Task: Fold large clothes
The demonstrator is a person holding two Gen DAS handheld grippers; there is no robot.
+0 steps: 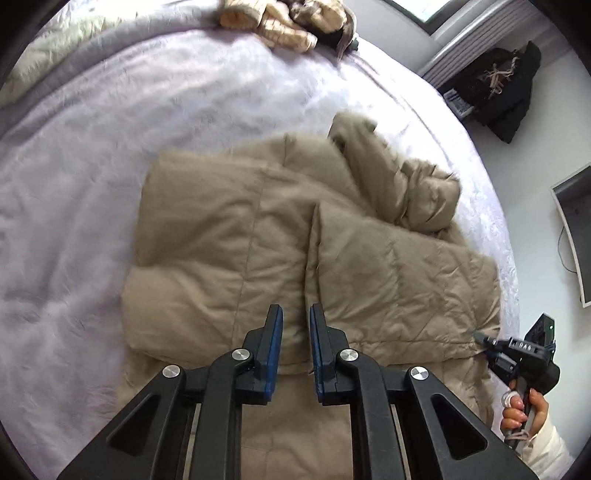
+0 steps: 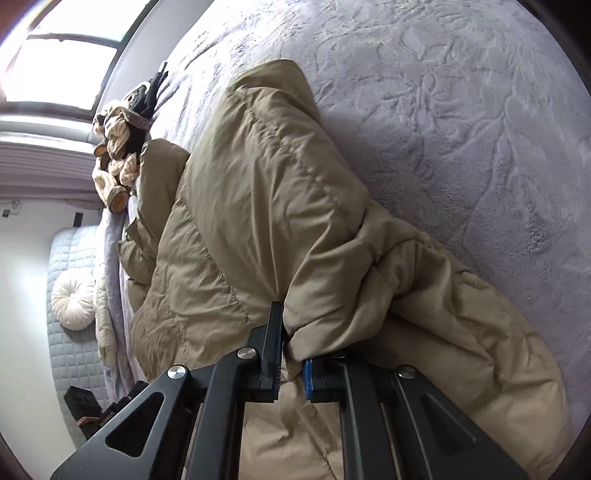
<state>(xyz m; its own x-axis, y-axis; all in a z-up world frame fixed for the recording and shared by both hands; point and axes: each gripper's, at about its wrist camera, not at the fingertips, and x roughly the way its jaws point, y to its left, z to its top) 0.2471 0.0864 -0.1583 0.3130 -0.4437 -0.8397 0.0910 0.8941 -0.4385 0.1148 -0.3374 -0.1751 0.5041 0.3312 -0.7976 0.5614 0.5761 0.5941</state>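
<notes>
Folding looks partly done: the khaki puffer coat [image 1: 258, 236] lies spread on the lavender bed [image 1: 92, 155], its front panels laid flat and one sleeve [image 1: 417, 192] still bunched near the bed's edge. Gathering the sleeves in and doubling the body over appears to be left.

The left gripper [image 1: 296, 317] hangs above the coat's middle, jaws nearly closed, with nothing between the blue pads as far as this view shows. The right gripper [image 2: 291, 354] has its jaws pinched on a fold near the coat's hem or cuff, fabric draping over one finger.

The coat is matte, quilted in broad stitched channels, soft and bulky. The bed cover is plush with an embossed leafy pattern. A heap of cream knitwear [image 1: 284, 22] sits at the far edge.
</notes>
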